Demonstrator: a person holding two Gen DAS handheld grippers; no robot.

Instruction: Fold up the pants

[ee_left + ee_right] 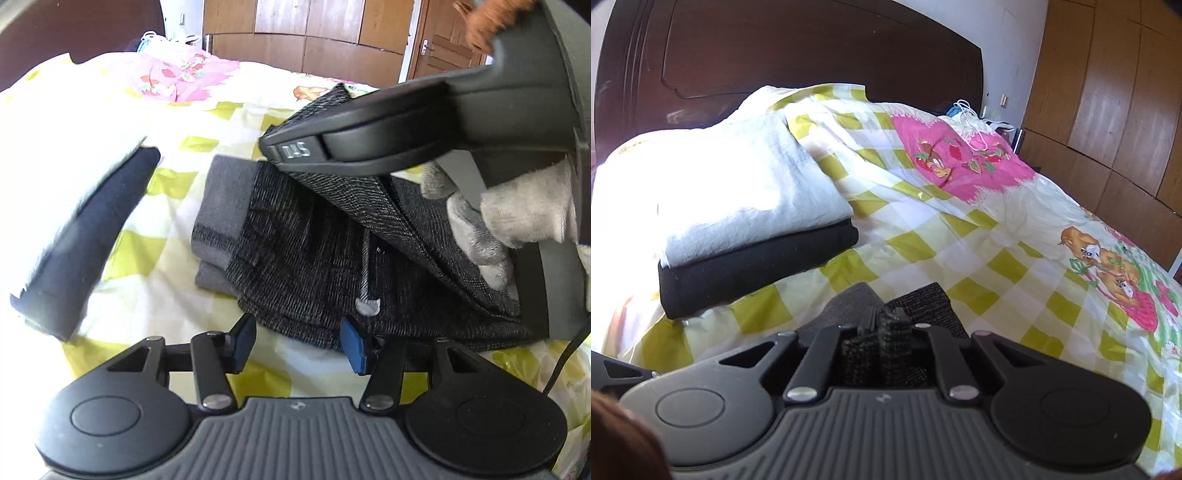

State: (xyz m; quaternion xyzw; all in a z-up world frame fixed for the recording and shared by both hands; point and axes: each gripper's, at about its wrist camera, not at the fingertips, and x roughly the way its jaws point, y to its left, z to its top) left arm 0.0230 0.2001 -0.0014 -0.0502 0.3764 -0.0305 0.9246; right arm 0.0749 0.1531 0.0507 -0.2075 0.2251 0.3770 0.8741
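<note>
Dark grey flecked pants lie partly folded on the checked bedsheet, a plain grey band at their left end and a drawstring tip near the front. My left gripper stands open at the pants' near edge, its blue pads not pressing on the cloth. My right gripper, held by a gloved hand, reaches in from the right above the pants and lifts a flap. In the right wrist view that gripper is shut on a bunch of the dark fabric.
A folded stack, white cloth on a black garment, sits left of the pants and shows blurred as the stack in the left wrist view. A dark headboard, wooden wardrobe doors and a white cable lie beyond.
</note>
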